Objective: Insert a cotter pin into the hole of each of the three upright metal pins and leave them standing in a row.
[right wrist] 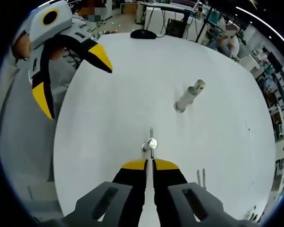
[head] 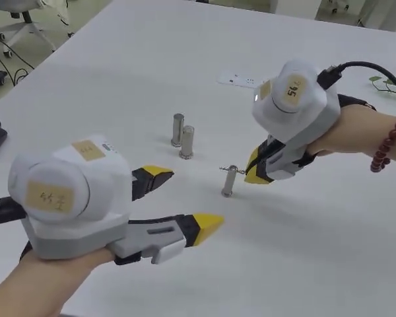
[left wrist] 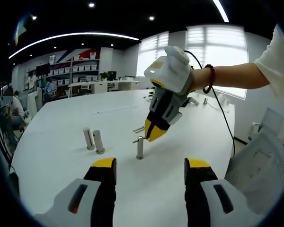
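Over on the right gripper [head: 256, 173], the tag [head: 294, 89] is reading roughly "56"; it's pinching a cotter pin [head: 226, 170] into a pin [head: 228, 185] at its 9 o'clock, and the left gripper [head: 185, 197] is gaping open.

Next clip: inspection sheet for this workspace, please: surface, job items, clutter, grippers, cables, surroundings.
Surface: white table.
Job's things: rear pin and middle pin upright, close together, no cotter seen; front pin upright, cotter pin through its top.
Clutter: white strip; spare cotters.
Grippers: right gripper shut on cotter pin; left gripper open, empty.
Cables: black cable on right gripper.
Surroundings: office shelves, chair.
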Demonstrator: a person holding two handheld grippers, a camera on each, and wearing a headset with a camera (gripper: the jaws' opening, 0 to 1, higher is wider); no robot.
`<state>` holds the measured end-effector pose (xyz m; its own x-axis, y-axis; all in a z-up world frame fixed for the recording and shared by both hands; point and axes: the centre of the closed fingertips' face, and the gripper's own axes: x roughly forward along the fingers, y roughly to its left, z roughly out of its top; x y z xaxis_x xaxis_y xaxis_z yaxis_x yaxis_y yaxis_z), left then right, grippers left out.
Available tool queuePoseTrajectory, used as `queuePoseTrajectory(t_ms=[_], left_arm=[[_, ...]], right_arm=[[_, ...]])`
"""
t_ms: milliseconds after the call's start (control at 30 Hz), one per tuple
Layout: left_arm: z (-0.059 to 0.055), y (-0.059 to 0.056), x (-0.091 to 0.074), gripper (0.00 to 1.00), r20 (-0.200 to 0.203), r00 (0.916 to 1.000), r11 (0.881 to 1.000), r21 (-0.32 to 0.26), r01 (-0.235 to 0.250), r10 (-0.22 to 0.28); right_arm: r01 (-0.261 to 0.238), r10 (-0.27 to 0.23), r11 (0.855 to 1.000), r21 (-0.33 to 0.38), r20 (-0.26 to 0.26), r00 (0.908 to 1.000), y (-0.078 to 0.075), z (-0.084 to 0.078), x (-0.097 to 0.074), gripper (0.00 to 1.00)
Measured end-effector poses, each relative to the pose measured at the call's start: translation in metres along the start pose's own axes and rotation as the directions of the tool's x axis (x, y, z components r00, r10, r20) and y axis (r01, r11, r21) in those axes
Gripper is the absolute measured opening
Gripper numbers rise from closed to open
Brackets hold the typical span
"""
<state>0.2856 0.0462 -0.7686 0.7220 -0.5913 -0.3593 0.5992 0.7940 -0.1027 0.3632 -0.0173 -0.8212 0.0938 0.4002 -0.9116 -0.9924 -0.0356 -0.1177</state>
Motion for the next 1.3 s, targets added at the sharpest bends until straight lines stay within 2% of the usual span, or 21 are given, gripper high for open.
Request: queuePoseTrajectory(t_ms=[233, 467, 600, 700, 900, 1033, 1300], left_arm=[[0.0, 0.0, -0.001, 0.57, 0.002, 1.0, 1.0, -0.002, -0.001, 0.001], [0.001, 0.002, -0.001, 0.57, 0.008, 1.0, 1.0, -0.005, -0.006, 0.006], [0.001, 0.001, -0.001, 0.57, 0.006, 1.0, 1.0, -0.003, -0.004, 0.004], [0.001, 0.001, -0.001, 0.57, 0.006, 1.0, 1.0, -0.003, -0.004, 0.004], [0.002, 0.002, -0.001, 0.57, 0.011, 0.9999, 1.0, 0.0, -0.01, 0.01], [0.002, 0.003, -0.002, 0.57, 0.01, 0.9998, 1.0, 0.003, -0.017, 0.017], [0.002, 0.005, -0.002, 0.57, 0.012, 0.9997, 1.0, -0.002, -0.019, 0.019]], right_arm=[[0.005, -0.005, 1.0, -0.016, 0.011, 0.9999, 0.002, 0.006, 0.001, 0.03], [0.013, -0.013, 1.0, -0.023, 0.005, 0.9999, -0.002, 0.006, 0.003, 0.03], [0.007, -0.007, 1.0, -0.004, 0.017, 0.9998, 0.0, 0.007, 0.002, 0.08], [0.007, -0.008, 1.0, 0.009, 0.039, 0.9992, 0.002, 0.009, 0.0, 0.12], [0.005, -0.014, 0.998, 0.062, 0.137, 0.9904, 0.003, 0.022, 0.002, 0.16], [0.005, -0.019, 0.996, 0.091, 0.158, 0.9873, 0.003, 0.025, 0.005, 0.15], [0.021, -0.036, 0.995, 0.096, 0.156, 0.9871, 0.0, 0.021, 0.012, 0.14]])
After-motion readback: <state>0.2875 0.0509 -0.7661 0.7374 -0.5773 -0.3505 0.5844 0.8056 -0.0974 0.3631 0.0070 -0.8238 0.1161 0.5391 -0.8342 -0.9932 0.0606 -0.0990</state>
